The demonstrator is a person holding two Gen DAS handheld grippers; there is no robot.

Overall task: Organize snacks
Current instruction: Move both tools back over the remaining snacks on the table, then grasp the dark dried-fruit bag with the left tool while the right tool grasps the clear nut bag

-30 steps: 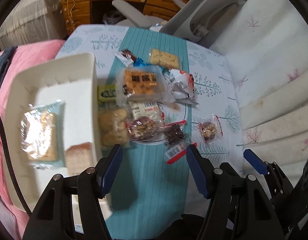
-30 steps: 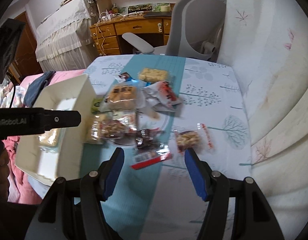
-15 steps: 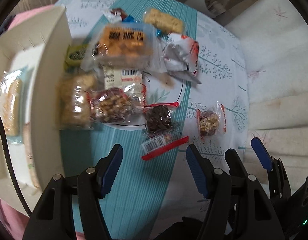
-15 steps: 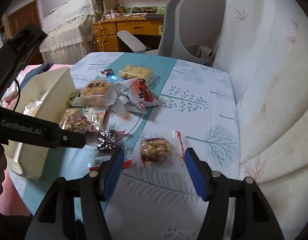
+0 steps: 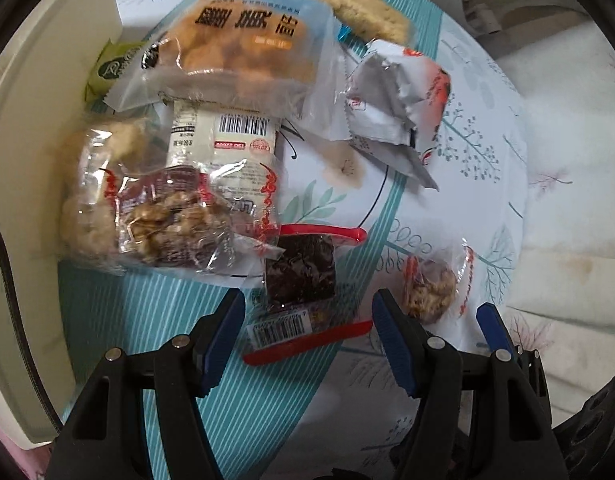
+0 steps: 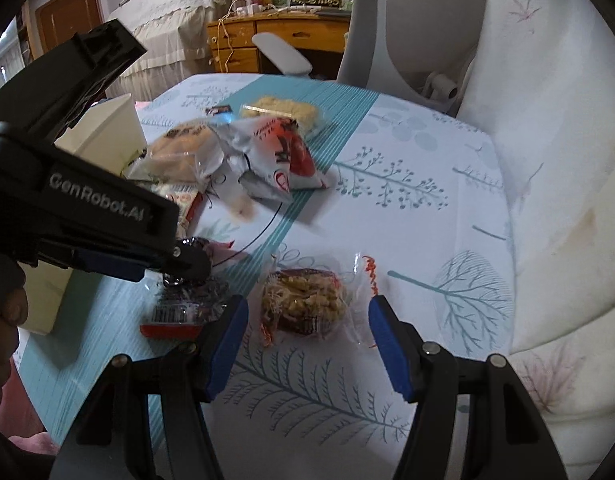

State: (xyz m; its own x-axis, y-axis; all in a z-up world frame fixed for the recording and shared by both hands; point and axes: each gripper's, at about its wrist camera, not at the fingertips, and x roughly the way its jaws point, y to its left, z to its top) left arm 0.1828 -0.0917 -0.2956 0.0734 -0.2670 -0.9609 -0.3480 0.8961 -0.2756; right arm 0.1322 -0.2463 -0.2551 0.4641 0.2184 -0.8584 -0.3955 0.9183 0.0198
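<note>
snacks spread on a patterned tablecloth

teal-striped tablecloth (image 6: pixel 387 200) is covered with wrapped snacks beside a cream tray (image 5: pixel 23 160). the left gripper (image 5: pixel 307 330) is held with jaws apart over a dark red-edged packet (image 5: pixel 303 280), possibly a fruit bar. the right gripper (image 6: pixel 307 334) is likewise spread wide around a clear nut cake packet (image 6: pixel 307 300), not touching it

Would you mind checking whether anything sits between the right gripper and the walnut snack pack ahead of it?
Nothing visible does: the right gripper is open, and the walnut snack pack lies on bare tablecloth just beyond its fingertips.
</note>
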